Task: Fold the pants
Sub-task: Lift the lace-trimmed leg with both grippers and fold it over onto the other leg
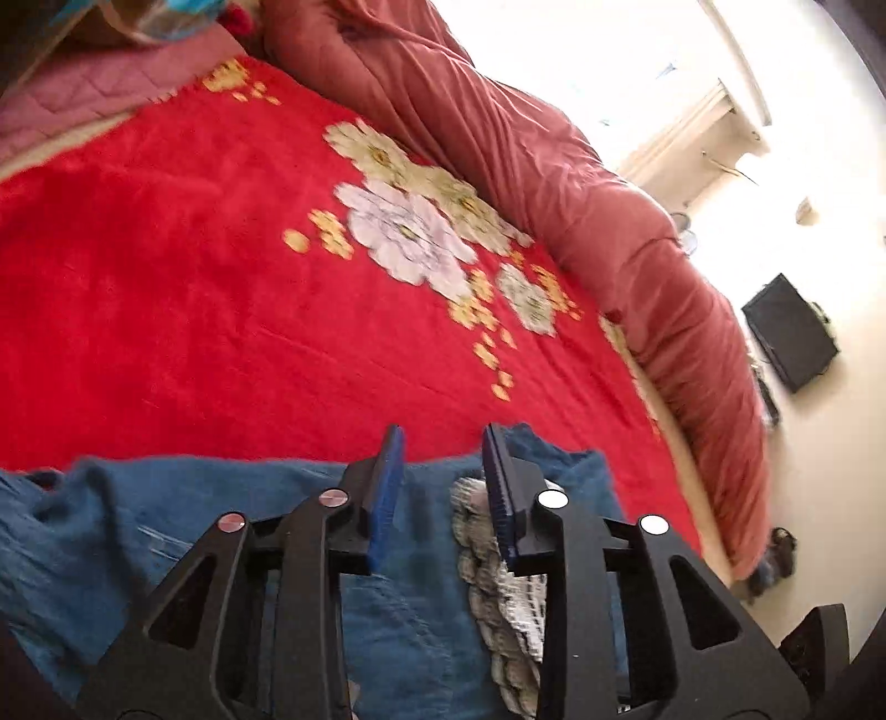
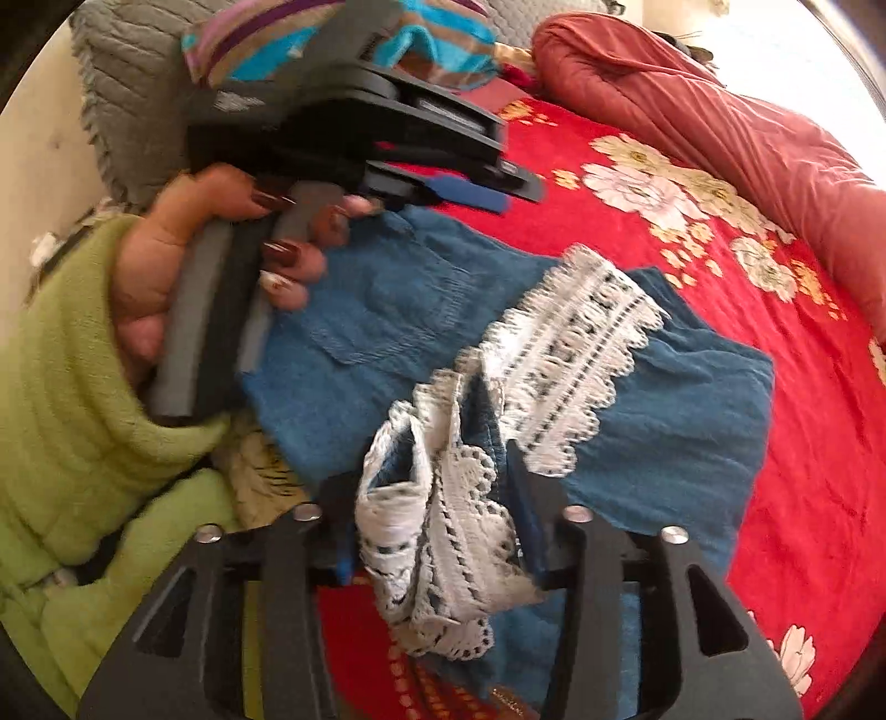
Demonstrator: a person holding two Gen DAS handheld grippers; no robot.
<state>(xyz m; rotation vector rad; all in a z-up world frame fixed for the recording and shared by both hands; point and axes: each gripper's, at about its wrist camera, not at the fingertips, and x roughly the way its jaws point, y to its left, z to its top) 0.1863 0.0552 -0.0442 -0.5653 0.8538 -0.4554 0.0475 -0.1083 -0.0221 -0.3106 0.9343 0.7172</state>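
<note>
Covering the bed, a red blanket (image 1: 166, 288) with a flower print carries everything else in view. A rust-red quilt (image 1: 554, 166) lies bunched along the blanket's far edge. A striped pillow (image 2: 343, 39) rests at the head end, partly hidden in the right wrist view.

Pants (image 2: 692, 421), blue with white lace trim (image 2: 570, 354), lie on the blanket near its front edge, folded over so the lace hems rest on top of the blue cloth. One lace hem is flat; the other is crumpled.

Left hand (image 2: 221, 260), in a green sleeve (image 2: 72, 399), grips the handle of the left gripper (image 1: 443, 487). Its fingers (image 1: 387, 498) stand apart above the pants, with nothing pinched between them. The pads appear clear of the cloth.

Right gripper (image 2: 432, 520) sits over the crumpled lace hem. Its fingers (image 2: 531, 531) are spread, with that hem bunched in the gap between them. The left pad is hidden by lace, so contact there cannot be told; the fingers do not appear to pinch it.
</note>
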